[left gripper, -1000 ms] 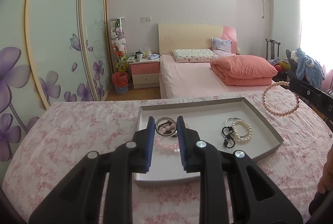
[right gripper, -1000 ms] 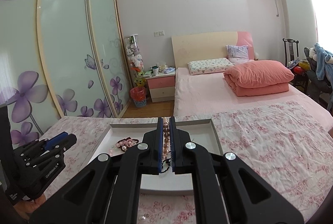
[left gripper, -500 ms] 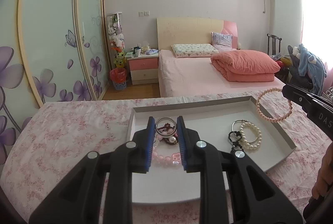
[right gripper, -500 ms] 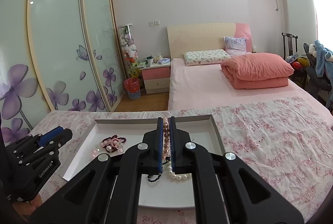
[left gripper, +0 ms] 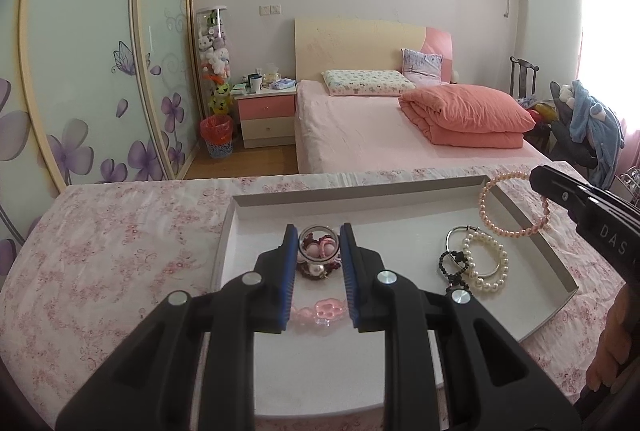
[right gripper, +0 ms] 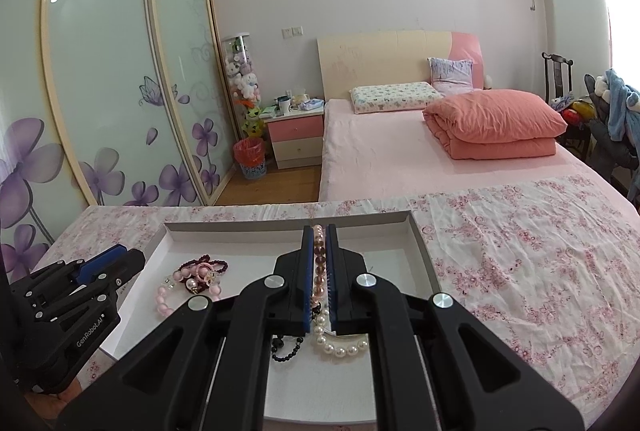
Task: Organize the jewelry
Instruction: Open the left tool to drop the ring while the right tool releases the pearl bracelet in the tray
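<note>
A shallow white tray (left gripper: 400,199) lies on a floral pink cloth. My left gripper (left gripper: 319,245) is shut on a clear round bangle (left gripper: 319,228), held low over the tray's left half. Below it lie dark red and pink bead bracelets (left gripper: 320,311). A white pearl bracelet (left gripper: 486,265), a silver bangle (left gripper: 460,233) and a black bead bracelet (left gripper: 450,271) rest at the tray's right. My right gripper (right gripper: 319,237) is shut on a pink pearl bracelet (right gripper: 319,255). In the left wrist view that bracelet (left gripper: 496,227) hangs over the tray's far right corner.
The floral cloth (right gripper: 520,251) spreads wide to the right of the tray. Beyond the table stand a pink bed (left gripper: 380,135), a nightstand (left gripper: 266,111) and sliding wardrobe doors (left gripper: 100,51). A person's hand (left gripper: 612,343) shows at the right edge.
Both grippers have come forward and lower over the tray, which looks larger now. The pink pearl bracelet has moved from beside the tray to over its far right corner. Both grips are unchanged.
</note>
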A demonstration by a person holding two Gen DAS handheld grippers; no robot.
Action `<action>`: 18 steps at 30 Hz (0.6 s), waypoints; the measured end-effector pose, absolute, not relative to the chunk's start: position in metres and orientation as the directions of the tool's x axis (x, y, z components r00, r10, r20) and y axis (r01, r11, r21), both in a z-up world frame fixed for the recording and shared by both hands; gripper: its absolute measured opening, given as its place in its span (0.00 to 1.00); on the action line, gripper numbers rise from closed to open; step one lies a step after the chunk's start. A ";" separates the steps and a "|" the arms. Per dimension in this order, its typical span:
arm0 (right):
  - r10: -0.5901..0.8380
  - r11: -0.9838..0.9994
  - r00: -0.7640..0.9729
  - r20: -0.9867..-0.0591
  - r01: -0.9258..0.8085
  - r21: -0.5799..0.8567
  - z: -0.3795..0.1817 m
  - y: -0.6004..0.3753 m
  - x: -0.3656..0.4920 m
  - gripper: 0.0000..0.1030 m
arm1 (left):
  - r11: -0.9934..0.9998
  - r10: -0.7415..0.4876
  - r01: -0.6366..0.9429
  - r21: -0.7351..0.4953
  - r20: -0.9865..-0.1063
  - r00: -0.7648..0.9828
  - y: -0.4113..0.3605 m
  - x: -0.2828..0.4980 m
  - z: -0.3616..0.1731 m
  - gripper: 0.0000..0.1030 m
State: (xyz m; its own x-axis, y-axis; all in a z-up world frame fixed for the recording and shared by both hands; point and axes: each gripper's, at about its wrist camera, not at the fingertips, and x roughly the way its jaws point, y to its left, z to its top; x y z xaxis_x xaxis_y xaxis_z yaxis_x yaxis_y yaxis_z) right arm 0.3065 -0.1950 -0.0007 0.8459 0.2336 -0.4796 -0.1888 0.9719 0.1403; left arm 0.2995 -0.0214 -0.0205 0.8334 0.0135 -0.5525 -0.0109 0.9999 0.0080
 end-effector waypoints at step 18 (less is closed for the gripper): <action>0.234 0.971 0.839 -0.491 -0.173 0.167 -0.003 -0.202 0.306 0.31 | 0.997 0.019 -0.057 -0.046 -0.591 0.807 -0.004 0.308 -0.029 0.33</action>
